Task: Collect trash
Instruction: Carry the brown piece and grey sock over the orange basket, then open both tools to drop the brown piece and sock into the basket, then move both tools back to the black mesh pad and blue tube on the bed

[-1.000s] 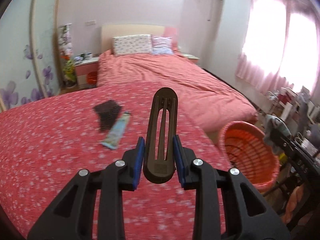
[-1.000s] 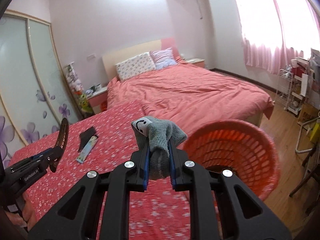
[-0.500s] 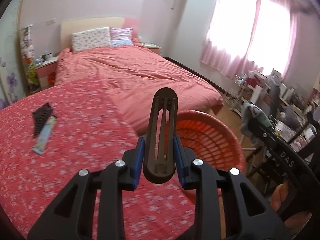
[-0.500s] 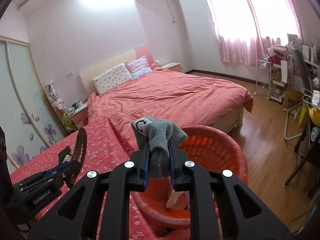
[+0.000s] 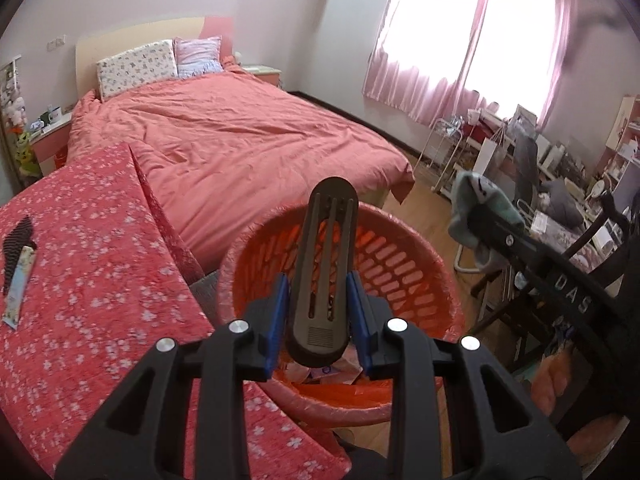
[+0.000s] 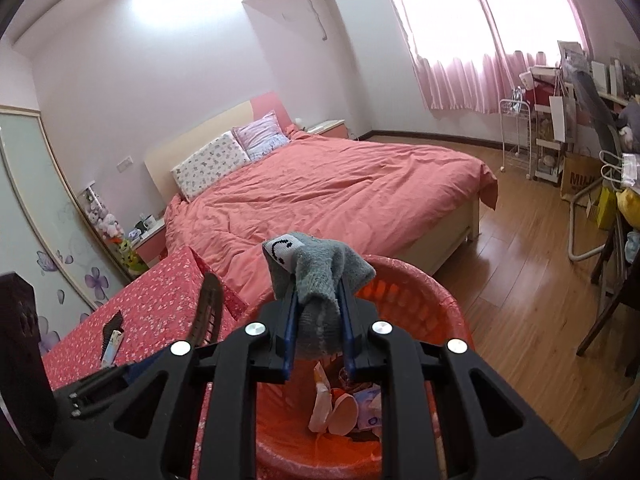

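- The grey sock (image 6: 318,280) sits between the blue pads of the right gripper (image 6: 318,330), directly above the orange basket (image 6: 432,304); the jaws are opening, though the sock has not dropped yet.
- The black slotted clip (image 5: 326,276) is clenched upright in the left gripper (image 5: 320,320), also over the basket's mouth.
- 1 second ago both tools were above the red flowered cloth (image 5: 92,280) with the basket off to the side; now the basket fills the space below both.
- That puts both pieces at the drop point, so release looks like the step in hand.
- Wrappers already lie in the basket; 2 items, a dark ridged piece (image 5: 16,240) and a pale blue tube (image 5: 20,292), remain on the cloth.
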Motion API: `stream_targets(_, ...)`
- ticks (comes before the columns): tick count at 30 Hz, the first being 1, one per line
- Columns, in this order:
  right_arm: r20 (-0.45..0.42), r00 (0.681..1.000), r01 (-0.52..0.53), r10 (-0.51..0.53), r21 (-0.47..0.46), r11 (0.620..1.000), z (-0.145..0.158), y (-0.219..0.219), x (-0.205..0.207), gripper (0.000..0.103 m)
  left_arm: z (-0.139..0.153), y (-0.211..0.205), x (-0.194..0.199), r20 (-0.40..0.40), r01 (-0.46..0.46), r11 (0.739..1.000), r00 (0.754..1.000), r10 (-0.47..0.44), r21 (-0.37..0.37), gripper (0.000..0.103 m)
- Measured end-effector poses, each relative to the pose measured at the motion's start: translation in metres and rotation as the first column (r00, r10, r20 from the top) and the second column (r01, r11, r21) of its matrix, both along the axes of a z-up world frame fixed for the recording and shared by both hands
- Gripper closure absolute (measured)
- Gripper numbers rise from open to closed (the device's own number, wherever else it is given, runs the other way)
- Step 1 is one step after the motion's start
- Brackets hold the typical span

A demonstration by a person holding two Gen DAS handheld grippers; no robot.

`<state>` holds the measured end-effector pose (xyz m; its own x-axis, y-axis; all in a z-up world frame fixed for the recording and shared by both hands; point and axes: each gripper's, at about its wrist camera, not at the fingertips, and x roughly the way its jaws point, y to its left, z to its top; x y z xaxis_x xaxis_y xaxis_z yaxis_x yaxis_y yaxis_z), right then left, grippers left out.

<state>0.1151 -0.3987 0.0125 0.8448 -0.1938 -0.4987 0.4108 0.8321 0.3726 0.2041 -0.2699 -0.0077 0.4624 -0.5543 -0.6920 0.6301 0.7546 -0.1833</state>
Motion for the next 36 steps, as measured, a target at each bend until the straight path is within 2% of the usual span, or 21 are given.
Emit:
stream_targets(2, -0.006, 1.000, -0.006, 0.006, 0.026, 1.000, -0.004, -0.003, 0.001, 0.077, -0.009, -0.004, 0.004, -0.014, 0.000, 1.000, 1.000, 0.001, 0.017, 0.068)
stream_targets(5, -0.019, 1.000, -0.009, 0.010, 0.048, 0.999, -0.009, -0.005, 0.001, 0.071, -0.018, -0.003, 0.010, -0.026, -0.011, 0.999, 1.000, 0.012, 0.037, 0.057)
stream_targets(9, -0.027, 1.000, 0.000, 0.001, 0.038, 0.999, -0.009, -0.001, -0.002, 0.061, -0.026, 0.009, 0.017, -0.023, -0.049, 0.997, 0.998, 0.050, 0.064, 0.053)
stream_targets(11, -0.031, 0.999, 0.008, -0.008, 0.019, 1.000, -0.007, 0.003, -0.004, 0.059, -0.028, 0.020, 0.020, -0.021, -0.074, 0.995, 0.997, 0.076, 0.072, 0.052)
stream_targets(15, -0.047, 0.999, 0.007, -0.008, -0.022, 1.000, -0.003, 0.013, -0.002, 0.059, -0.029, 0.050, 0.024, 0.017, -0.142, 0.984, 0.990, 0.141, 0.105, 0.041)
stream_targets(19, -0.070, 0.997, -0.016, 0.012, -0.064, 0.998, -0.001, 0.029, 0.006, 0.058, -0.027, 0.091, 0.030, 0.064, -0.230, 0.963, 0.973, 0.223, 0.138, 0.036)
stream_targets(24, -0.097, 0.992, -0.086, 0.079, -0.081, 0.993, 0.001, 0.055, 0.019, 0.058, -0.022, 0.154, 0.046, 0.087, -0.357, 0.921, 0.934, 0.347, 0.154, 0.030)
stream_targets(28, -0.115, 0.981, -0.168, 0.156, -0.095, 0.981, 0.002, 0.088, 0.032, 0.058, -0.024, 0.210, 0.056, 0.080, -0.456, 0.875, 0.890, 0.449, 0.164, 0.028)
stream_targets(36, -0.177, 0.929, -0.343, 0.324, -0.084, 0.936, -0.006, 0.168, 0.074, 0.058, -0.025, 0.312, 0.062, 0.077, -0.608, 0.777, 0.793, 0.604, 0.163, 0.026)
